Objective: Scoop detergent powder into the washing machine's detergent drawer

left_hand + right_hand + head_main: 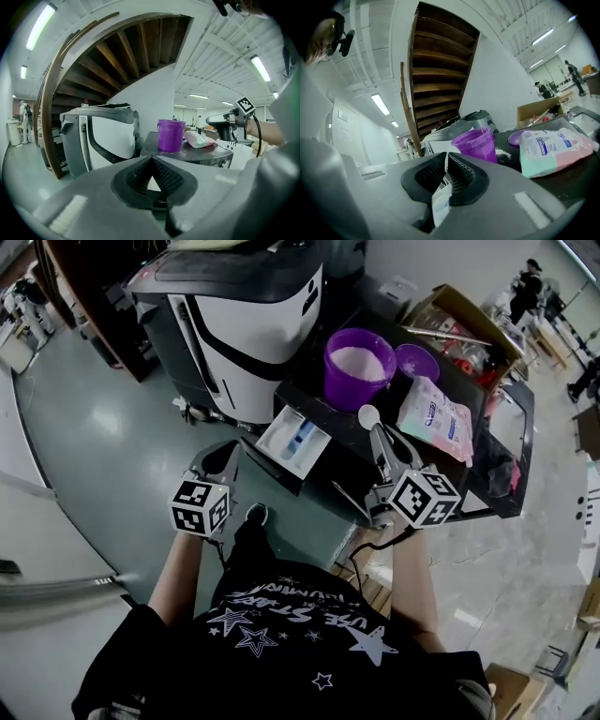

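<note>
Behind the dark bench point(323, 407) you have a big hall with a wooden stair point(122, 61) and a white and grey machine point(244, 315). On the bench stand one purple bucket point(359, 381) with pale powder point(359, 360) inside, one purple lid point(417, 362) and one soft bag point(436, 418). One white drawer point(293, 442) stands open at the bench's front edge, near the bucket.

Your right tool point(380, 439) is closed on the flat handle of the one white scoop point(368, 416); its bowl is between bucket and bag. I judge the scoop light and stiff but thin and smooth, so grip it well down the handle and keep it level. The powder is loose and will spill easily. Your left tool point(228, 454) has its jaws together on nothing.
</note>
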{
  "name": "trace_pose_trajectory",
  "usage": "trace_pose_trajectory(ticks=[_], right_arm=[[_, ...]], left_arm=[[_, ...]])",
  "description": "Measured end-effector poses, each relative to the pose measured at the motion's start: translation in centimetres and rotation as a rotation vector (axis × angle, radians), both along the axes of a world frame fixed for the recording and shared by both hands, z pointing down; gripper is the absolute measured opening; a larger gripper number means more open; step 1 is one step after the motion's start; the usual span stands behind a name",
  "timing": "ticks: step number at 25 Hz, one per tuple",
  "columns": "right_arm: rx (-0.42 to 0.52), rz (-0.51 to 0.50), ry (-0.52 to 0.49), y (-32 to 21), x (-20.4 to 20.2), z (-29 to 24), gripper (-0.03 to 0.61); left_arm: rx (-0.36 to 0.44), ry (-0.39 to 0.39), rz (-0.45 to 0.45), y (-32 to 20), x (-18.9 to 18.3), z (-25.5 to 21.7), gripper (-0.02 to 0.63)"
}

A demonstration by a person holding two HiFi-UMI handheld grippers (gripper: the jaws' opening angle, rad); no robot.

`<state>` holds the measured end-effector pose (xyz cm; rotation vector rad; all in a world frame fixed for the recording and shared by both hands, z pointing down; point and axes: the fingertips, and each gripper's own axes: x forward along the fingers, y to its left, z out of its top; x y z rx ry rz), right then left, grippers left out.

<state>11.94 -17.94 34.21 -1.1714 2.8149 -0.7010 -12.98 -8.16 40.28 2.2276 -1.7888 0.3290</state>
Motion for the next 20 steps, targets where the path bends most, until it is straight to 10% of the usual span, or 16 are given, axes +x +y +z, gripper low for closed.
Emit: trace_pose_trajectory(ticks=[10,20], right_arm=[[0.049,0.207,0.056,-6.7,-1.0,-4.7,0.038],[0.023,0.139,0.501,-13.7,-2.6,-3.6,0.038]], left_arm=[[-0.012,0.01,0.256,-11.9,-1.8,-1.3,0.0],[-0.04,0.036,0.471,-19.4,-0.6,-0.2,0.0]])
